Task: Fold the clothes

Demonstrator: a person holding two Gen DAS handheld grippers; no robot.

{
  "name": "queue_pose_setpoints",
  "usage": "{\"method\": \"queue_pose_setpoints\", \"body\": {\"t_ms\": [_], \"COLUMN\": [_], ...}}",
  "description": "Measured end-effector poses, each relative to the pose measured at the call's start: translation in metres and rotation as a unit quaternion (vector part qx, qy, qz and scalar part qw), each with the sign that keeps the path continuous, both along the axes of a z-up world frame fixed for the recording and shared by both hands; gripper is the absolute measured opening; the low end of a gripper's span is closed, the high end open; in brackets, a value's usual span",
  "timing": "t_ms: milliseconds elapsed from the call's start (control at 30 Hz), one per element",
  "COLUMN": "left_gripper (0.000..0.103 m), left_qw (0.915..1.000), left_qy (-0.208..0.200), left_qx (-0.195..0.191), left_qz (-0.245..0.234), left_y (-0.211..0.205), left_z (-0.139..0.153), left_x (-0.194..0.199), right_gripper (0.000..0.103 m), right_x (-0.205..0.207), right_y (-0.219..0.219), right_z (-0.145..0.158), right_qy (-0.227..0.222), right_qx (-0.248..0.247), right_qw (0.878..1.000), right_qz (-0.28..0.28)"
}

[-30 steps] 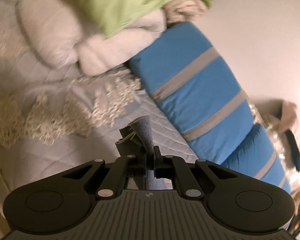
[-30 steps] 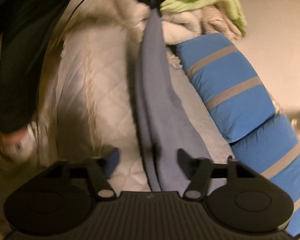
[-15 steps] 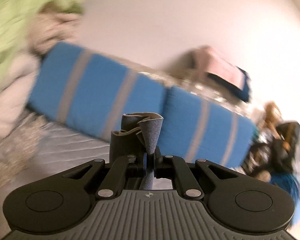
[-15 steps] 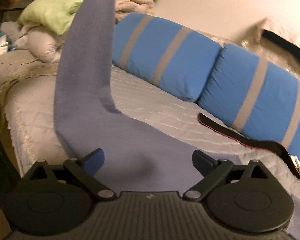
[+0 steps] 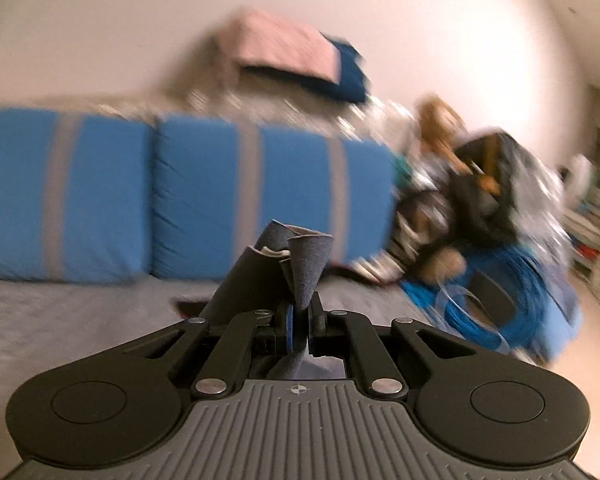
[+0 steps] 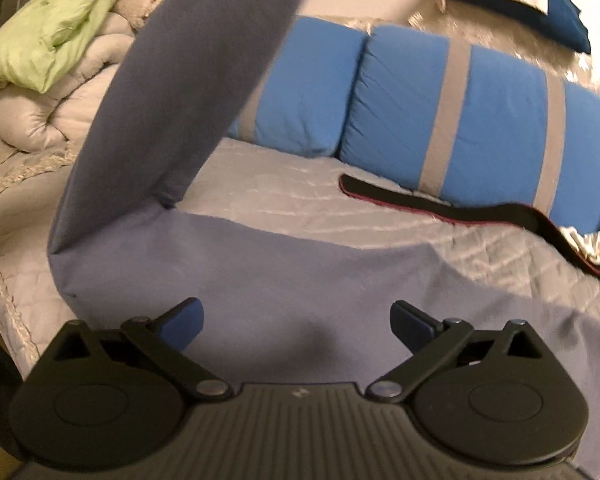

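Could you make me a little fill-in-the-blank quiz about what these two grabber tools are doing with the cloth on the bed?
1. The left gripper has its fingers ____ on a bunched edge of the grey-blue garment.
2. The right gripper has its fingers ____, holding nothing.
3. The cushions along the wall are blue with ____ stripes.
4. A ____ strap lies on the bedspread before the cushions.

Missing words: shut; open; grey; black
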State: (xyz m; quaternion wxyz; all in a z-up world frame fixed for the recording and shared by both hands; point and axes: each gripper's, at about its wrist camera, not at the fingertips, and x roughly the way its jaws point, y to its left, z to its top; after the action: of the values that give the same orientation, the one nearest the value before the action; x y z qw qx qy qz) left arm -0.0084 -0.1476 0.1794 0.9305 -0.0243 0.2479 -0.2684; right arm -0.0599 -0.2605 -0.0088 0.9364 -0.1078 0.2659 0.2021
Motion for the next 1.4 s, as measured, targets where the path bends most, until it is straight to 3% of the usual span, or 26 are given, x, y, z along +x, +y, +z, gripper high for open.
{"method": "queue_pose_setpoints", "body": {"t_ms": [33,67,167,267,533,667,767,867,1033,1333,1400], "left_gripper": [0.013,0.028,0.057,0.067,0.068,0.068,0.068,0.068,0.068,0.068,0.068], "left_qw": [0.9997,0.9988,0.9955,0.9962,0.9987,0.9958,0.9903,0.9889,0.989,0.9904,0.9902], "left_qy": [0.012,0.024,0.033,0.015,0.012,0.035,0.066,0.073,0.088,0.091,0.092], "left_qx": [-0.002,-0.006,-0.036,-0.045,-0.023,-0.024,-0.018,-0.034,-0.022,-0.029,-0.031], "left_qz": [-0.021,-0.043,-0.082,-0.073,0.045,0.081,0.121,0.125,0.116,0.1,0.1], "left_y": [-0.007,-0.011,-0.006,0.014,0.091,0.124,0.138,0.152,0.15,0.147,0.147], "left_z": [-0.005,-0.01,-0.019,-0.025,-0.072,-0.101,-0.104,-0.101,-0.101,-0.099,-0.099], "left_x": [0.004,0.007,0.01,0.011,0.036,0.041,0.048,0.049,0.046,0.037,0.037], "right_gripper": [0.103,0.103,0.103,0.103,0.103,0.103,0.103,0.103,0.101,0.079,0.078], "right_x": [0.0,0.0,0.0,-0.004,-0.019,-0.026,-0.031,-0.034,-0.031,-0.026,-0.028], "right_y": [-0.002,-0.003,-0.007,-0.006,0.008,0.015,0.02,0.024,0.022,0.019,0.018], "right_z": [-0.002,-0.004,-0.01,-0.017,-0.026,-0.03,-0.032,-0.034,-0.03,-0.025,-0.022], "right_qy": [0.003,0.006,0.013,0.001,-0.057,-0.085,-0.105,-0.12,-0.114,-0.102,-0.103], "right_qx": [-0.004,-0.008,-0.023,-0.058,-0.154,-0.199,-0.233,-0.265,-0.317,-0.408,-0.414], "right_qw": [1.0,1.0,1.0,0.998,0.986,0.975,0.965,0.954,0.938,0.902,0.899], "right_qz": [-0.001,-0.002,-0.004,-0.006,0.025,0.044,0.058,0.07,0.08,0.099,0.102]}}
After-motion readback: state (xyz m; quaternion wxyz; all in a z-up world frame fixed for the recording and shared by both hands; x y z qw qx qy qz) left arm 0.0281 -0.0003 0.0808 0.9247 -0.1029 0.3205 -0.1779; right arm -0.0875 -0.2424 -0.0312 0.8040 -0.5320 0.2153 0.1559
